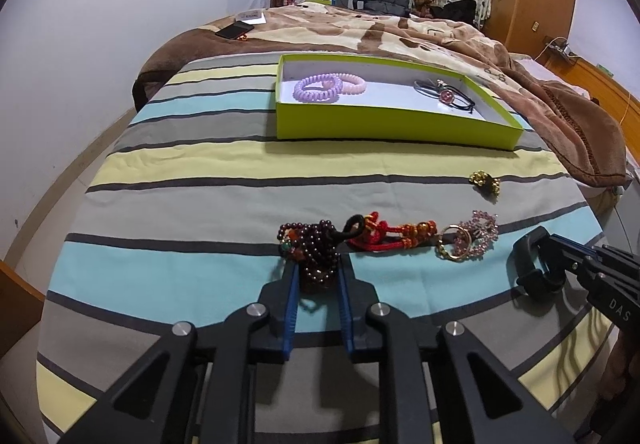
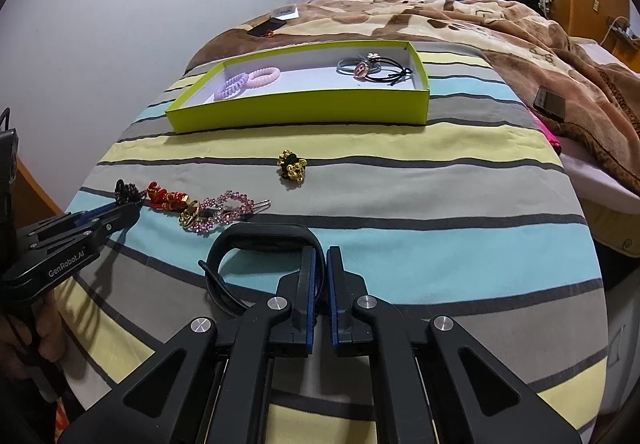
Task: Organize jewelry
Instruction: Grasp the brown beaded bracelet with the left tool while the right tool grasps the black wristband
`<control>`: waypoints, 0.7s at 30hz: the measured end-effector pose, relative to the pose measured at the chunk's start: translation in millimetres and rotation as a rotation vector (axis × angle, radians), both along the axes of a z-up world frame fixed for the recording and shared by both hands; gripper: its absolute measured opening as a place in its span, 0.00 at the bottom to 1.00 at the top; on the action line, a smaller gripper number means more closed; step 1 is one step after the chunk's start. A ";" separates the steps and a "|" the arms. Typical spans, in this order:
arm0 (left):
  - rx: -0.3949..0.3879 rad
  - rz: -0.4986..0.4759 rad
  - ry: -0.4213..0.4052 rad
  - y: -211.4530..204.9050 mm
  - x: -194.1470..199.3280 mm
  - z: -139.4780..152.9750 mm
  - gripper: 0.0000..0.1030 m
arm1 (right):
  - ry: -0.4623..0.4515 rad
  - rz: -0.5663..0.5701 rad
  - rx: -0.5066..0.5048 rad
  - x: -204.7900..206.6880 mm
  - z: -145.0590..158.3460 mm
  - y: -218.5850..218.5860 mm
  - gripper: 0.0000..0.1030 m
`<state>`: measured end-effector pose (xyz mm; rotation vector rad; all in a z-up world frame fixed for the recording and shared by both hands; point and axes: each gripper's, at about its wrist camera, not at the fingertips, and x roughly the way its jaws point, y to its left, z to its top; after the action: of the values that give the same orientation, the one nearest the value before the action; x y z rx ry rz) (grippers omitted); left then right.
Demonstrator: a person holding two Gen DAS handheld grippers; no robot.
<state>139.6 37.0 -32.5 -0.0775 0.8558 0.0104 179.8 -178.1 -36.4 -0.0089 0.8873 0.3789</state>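
Note:
My left gripper (image 1: 318, 268) is shut on a dark red bead bracelet (image 1: 312, 248) on the striped bedspread. Right of it lie a red cord bracelet (image 1: 390, 234) and a pink rhinestone hair clip (image 1: 472, 238) with a gold ring. My right gripper (image 2: 322, 264) is shut on a black wristband (image 2: 260, 240); the band also shows in the left wrist view (image 1: 530, 264). A gold bead piece (image 2: 291, 165) lies farther out. The green tray (image 2: 304, 111) holds two coil hair ties (image 2: 248, 81) and dark hair ties (image 2: 372, 69).
A brown blanket (image 2: 520, 43) covers the bed beyond and right of the tray. A phone (image 1: 234, 29) lies on it at the far left. A dark box (image 2: 552, 103) sits on the blanket at right. Shelves and a chair stand at the far wall.

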 end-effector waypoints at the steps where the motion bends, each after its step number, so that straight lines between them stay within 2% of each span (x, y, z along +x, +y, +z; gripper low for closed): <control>1: -0.004 -0.003 -0.004 -0.2 -1.0 0.4 0.17 | 0.000 -0.002 0.002 -0.3 0.0 -0.6 0.05; 14: -0.049 -0.056 -0.088 -2.3 -17.5 21.2 0.14 | -0.023 -0.027 0.037 -9.3 9.9 -11.2 0.05; 21: -0.051 -0.049 -0.079 -1.4 -16.3 17.4 0.14 | -0.022 -0.029 0.041 -10.9 9.7 -12.5 0.05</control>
<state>123.3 35.6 -15.1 -0.1046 0.7793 -0.0600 169.0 -190.5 -26.7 0.0377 0.8571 0.3696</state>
